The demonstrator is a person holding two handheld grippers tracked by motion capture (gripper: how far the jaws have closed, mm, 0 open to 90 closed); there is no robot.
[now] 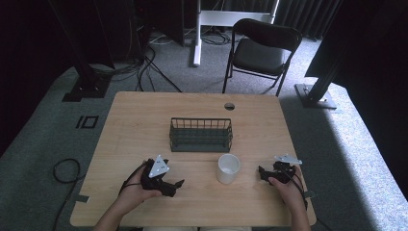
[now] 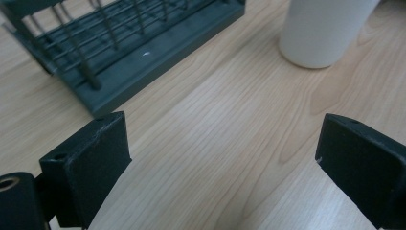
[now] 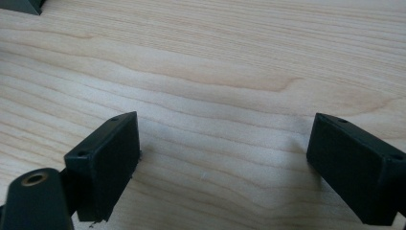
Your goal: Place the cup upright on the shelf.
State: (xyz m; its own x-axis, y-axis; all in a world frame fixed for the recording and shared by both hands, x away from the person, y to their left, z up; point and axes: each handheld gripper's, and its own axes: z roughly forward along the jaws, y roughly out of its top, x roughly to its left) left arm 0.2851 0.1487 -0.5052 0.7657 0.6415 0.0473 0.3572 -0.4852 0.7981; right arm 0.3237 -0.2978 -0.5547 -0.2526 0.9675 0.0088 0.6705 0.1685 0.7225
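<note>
A person sits at a light wooden table (image 1: 144, 115), seen from above, with one pair of black tongs in each hand. The left tongs (image 1: 179, 184) lie low over the near part of the table, their jaws spread wide with nothing between them, pointing toward the right tongs. The right tongs (image 1: 260, 172) rest near the table's right edge, also spread wide and empty, pointing back toward the left pair. A grey three-cornered plate sits on top of each.

Between the two pairs of tongs, a little beyond both, stands a white cup (image 1: 228, 168), upright with its mouth open to the ceiling. It is apart from both tongs, somewhat closer to the right pair. Just past the cup, farther from the person, sits a dark green wire basket (image 1: 200, 139), long and narrow.

In the left gripper view, bare wood grain lies between the open jaws; the cup (image 2: 325, 31) stands ahead and to the right of them, and the basket (image 2: 143, 52) ahead and to the left. In the right gripper view, the jaws frame only bare table (image 3: 215, 96), and a dark corner shows at the upper left.

Beyond the table, a black folding chair (image 1: 262, 50) stands on grey carpet.
</note>
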